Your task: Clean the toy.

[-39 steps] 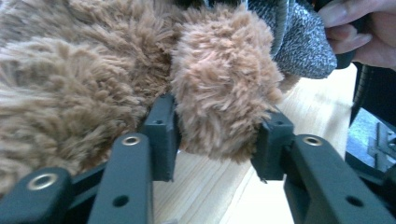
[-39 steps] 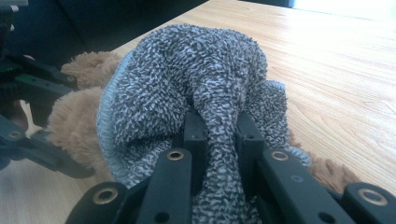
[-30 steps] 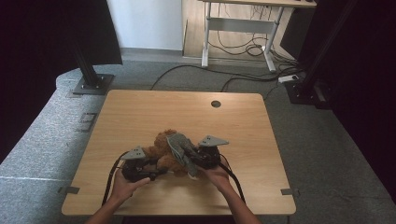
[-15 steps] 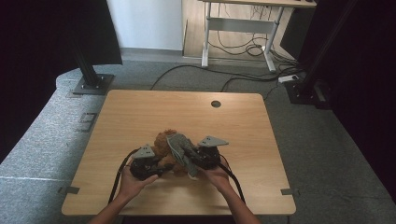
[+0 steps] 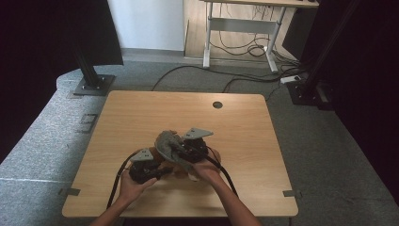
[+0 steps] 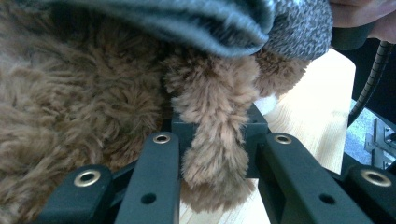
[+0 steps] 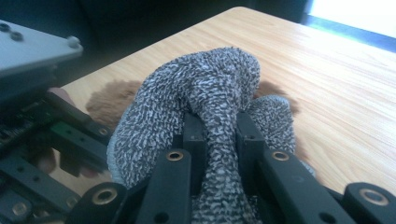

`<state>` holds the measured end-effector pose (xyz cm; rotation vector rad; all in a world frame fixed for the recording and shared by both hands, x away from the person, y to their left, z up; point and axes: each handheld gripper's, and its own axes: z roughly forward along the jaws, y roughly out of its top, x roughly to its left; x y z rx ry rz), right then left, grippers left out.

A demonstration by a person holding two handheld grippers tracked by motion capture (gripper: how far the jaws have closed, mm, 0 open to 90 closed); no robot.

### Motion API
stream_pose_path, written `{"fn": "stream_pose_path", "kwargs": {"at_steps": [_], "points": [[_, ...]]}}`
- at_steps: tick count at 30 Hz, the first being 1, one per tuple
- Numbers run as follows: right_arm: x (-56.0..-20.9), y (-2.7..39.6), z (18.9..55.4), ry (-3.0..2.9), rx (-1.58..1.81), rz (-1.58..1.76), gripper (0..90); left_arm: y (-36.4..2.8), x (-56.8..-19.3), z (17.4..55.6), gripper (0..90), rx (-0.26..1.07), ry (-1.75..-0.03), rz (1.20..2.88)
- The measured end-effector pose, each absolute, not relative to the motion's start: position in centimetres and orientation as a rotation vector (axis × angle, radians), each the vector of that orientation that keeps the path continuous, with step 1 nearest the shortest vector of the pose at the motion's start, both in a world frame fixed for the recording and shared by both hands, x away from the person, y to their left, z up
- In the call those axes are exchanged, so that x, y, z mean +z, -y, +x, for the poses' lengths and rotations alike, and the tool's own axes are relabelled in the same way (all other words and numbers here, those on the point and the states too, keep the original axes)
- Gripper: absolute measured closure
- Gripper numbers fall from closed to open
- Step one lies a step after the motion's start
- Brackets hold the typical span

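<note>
Two grippers meet over a fluffy brown toy (image 5: 181,165) near the front of the table (image 5: 244,127).

The left gripper (image 6: 212,133) has just been closing, and a thin furry arm (image 6: 215,140) of the toy is now squeezed between its jaws. The arm hangs down through the gap and its tip pokes out on the near side of the jaws. To the left of these jaws is the big brown body of the toy. Above them hangs the grey sock (image 6: 201,23), right on top of the fur. Off to the right of the jaws lies bare table.

The right gripper (image 7: 217,128) is pinching the sock. A fold of the speckled knit is pressed tight between its jaws, and the rest of the sock bulges up past them in a rounded lump. Brown fur peeks out on both sides, under the sock. To the left of these jaws, very close, sits the grey plate and black body of the left gripper.

From the high view, the left gripper (image 5: 162,173) sits low by the toy, and the right gripper (image 5: 175,147) is a bit farther up the table, with the sock (image 5: 167,143) draped over the toy between them. A hand (image 5: 134,184) holds each one.
</note>
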<state>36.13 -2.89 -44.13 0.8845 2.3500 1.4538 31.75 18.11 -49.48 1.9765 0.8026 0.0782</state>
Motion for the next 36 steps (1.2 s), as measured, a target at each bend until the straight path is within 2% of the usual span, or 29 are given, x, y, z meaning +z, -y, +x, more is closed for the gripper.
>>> {"fn": "stream_pose_path", "kwargs": {"at_steps": [8,18,29,32,36], "points": [[-44.9,1.9,36.1,-2.41,1.377,0.851,78.6,-17.9,-50.0,31.3,73.8,0.069,-0.801,1.99],[-46.2,9.6,35.8,-2.275,1.371,1.099,78.6,-17.8,-50.3,31.1,73.9,0.032,-0.798,1.992],[-45.3,13.6,35.9,-2.177,1.365,1.187,78.6,-17.6,-50.5,30.9,73.8,0.028,-0.792,2.019],[-44.8,13.3,36.1,-2.176,1.412,1.169,78.6,-17.4,-50.7,30.9,73.8,0.024,-0.794,2.024],[-43.1,10.2,36.1,-2.203,1.46,1.044,78.6,-17.4,-50.7,31.0,73.8,0.026,-0.794,2.029]]}}
